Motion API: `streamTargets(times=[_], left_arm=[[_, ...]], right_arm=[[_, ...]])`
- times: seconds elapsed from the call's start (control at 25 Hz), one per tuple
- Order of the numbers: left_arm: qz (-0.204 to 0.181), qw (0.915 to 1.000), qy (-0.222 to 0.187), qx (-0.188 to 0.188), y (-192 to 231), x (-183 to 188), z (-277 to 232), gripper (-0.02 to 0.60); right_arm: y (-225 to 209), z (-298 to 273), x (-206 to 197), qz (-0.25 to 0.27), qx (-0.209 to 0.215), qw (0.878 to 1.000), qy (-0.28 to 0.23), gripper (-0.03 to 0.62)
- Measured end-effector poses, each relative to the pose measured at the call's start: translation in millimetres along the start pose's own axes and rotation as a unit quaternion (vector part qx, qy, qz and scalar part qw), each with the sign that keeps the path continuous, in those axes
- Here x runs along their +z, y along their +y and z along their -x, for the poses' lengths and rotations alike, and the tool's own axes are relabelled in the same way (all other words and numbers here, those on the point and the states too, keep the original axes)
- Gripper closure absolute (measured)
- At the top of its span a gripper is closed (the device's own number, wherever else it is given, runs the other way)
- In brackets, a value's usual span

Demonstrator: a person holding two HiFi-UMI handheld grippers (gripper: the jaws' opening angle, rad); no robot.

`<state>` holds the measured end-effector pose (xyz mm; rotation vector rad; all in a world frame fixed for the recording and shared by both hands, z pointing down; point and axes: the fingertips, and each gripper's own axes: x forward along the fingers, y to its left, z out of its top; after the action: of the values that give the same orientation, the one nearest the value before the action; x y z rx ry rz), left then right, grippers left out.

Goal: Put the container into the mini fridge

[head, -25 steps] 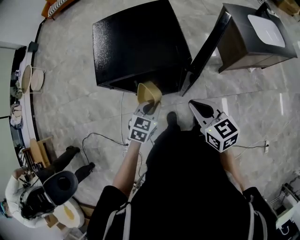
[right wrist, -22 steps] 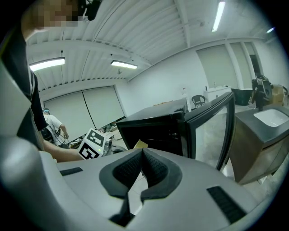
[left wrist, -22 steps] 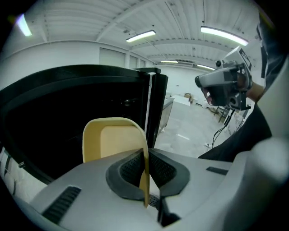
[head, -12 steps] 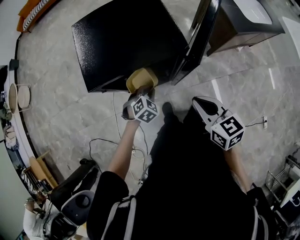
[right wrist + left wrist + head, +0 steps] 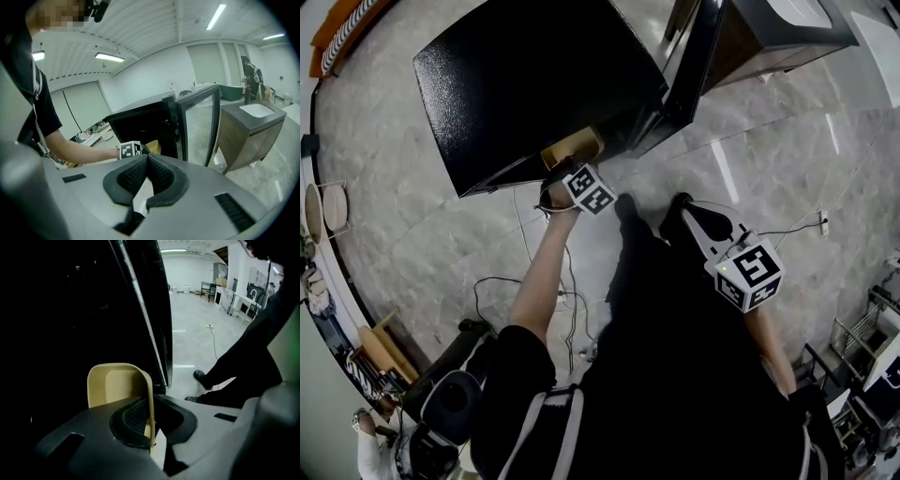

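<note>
**Container held at the open mouth of the mini fridge**

A pale marbled floor is seen from above. On it, at the far side, a black mini fridge is stood with its front turned toward the person. Its door is swung open to the right. A brown cabinet with a white basin on top is placed just beyond the door, at the far right.

The left claw is stretched out to the fridge opening. It is clenched on one wall of a tan container, with that thin wall pinched between the ribbed pads. In the left gripper view the container is seen on edge against the dark inside of the fridge, left of the door's edge. Whether it rests on a shelf cannot be told.

The right claw is held nearer the person, well apart from the fridge and to the right. Its jaws are closed together on nothing.

A thin black cable is laid across the floor at the near left.
</note>
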<state>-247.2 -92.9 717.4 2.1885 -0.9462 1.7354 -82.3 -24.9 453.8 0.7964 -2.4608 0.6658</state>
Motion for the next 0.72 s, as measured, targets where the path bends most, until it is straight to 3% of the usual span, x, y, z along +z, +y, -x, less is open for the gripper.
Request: streamTargets(times=[0.16,0.52,0.72], left_arm=[[-0.042,0.9984,0.021,0.031,11,3,-26,0.543],[-0.062,0.994,0.05,0.075,52,4,-56,0.543],[-0.094,0.9875,0.065,0.108,69,2,-71,0.543]], right_arm=[[-6,3,-3,-0.006,-0.008,1.0,0.001,0.576],[-21,12,-10,-0.013,-0.026,1.0,0.009,0.576],[-28,22,-11,-0.01,-0.04,0.999,0.001,0.576]])
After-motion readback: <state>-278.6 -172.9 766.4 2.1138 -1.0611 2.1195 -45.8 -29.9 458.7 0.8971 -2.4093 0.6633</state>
